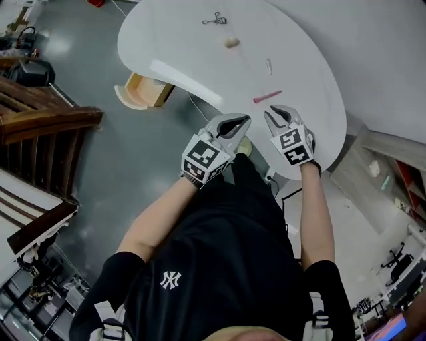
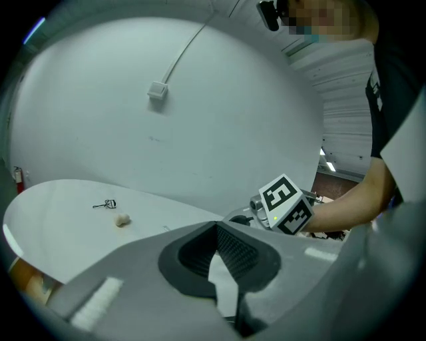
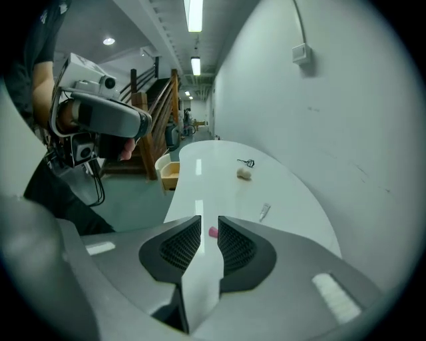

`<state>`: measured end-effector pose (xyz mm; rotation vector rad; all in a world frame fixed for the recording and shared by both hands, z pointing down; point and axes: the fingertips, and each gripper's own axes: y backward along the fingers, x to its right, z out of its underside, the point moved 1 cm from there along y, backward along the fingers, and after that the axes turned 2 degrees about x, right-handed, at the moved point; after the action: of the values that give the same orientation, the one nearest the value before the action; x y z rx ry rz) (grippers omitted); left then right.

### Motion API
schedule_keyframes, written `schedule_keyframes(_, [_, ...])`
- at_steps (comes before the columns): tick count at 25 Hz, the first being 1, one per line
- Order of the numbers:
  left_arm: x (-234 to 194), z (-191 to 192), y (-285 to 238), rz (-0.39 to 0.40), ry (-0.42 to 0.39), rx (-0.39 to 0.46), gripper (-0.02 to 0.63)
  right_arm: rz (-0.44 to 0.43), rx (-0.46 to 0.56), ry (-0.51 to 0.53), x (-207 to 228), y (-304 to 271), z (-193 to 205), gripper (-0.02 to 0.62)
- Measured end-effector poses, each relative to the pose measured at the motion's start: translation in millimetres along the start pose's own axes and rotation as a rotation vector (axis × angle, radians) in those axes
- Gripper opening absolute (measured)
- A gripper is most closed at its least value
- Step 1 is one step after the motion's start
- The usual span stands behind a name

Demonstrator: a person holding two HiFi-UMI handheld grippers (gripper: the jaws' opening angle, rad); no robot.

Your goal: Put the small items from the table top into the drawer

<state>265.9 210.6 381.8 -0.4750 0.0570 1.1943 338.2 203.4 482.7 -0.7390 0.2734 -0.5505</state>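
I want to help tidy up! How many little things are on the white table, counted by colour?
Black wire clip: 1
Beige lump: 1
White tube: 1
Pink stick: 1
Total: 4

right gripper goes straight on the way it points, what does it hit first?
Probably the pink stick on the white table: it shows between the right gripper's parted fingers. Depth unclear.

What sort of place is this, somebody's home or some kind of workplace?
Most likely a workshop or lab hall rather than a home: a bare grey concrete floor, long ceiling strip lights running down a corridor, and what look like racks of gear and cables at the edge.
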Motion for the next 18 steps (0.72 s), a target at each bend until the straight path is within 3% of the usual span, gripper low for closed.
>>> schedule_keyframes(9, [-30,22,-23,-0.038,0.063,-0.038,0.001,-0.087,-0.197,0.238,22,-58,38,0.133])
schedule_keyframes(18, [-53,37,-30,-0.004,0.114,-0.062,0.002,-0.149,-0.341,0.431,34,-95,58,0.150])
